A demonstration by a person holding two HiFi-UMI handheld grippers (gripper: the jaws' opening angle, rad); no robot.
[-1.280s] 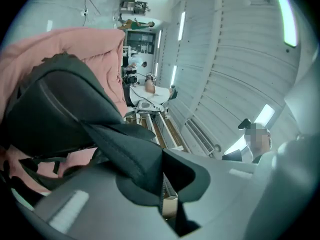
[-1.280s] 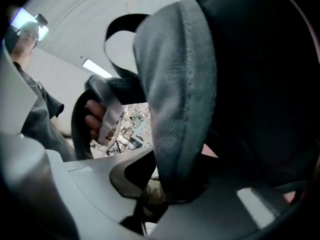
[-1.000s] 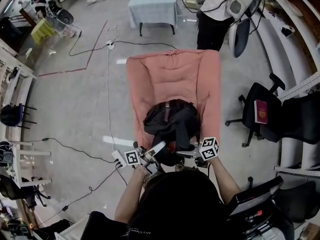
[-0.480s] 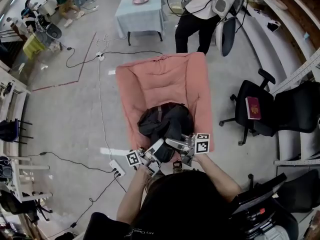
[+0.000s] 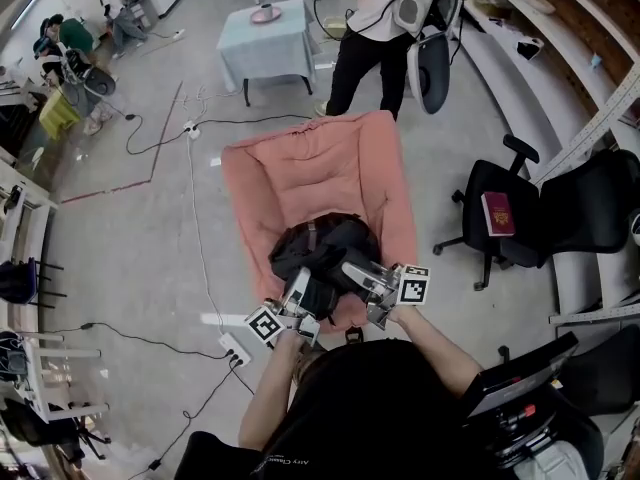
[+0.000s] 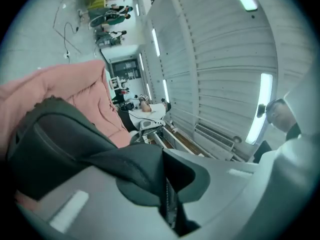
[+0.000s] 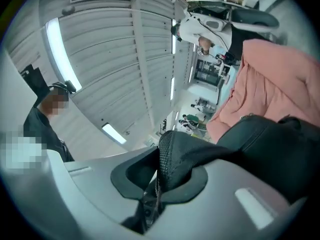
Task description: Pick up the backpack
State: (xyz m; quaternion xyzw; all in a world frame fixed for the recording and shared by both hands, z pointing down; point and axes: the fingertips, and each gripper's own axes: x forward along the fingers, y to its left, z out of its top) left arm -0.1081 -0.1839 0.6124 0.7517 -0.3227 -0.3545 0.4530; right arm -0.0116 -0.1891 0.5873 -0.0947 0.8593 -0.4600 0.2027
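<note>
A: Where is the black fabric backpack (image 5: 322,248) sitting?

B: It is lying on the pink padded lounge chair (image 5: 310,163). The left gripper (image 5: 298,290) is pinching a black fold of it. The right gripper (image 5: 352,269), its jaws having just been closing, is clamping a mesh strap.

A: What is the risk?

B: The thin fabric may be sliding out once the weight loads. The jaws are hiding how deep each bite goes.
</note>
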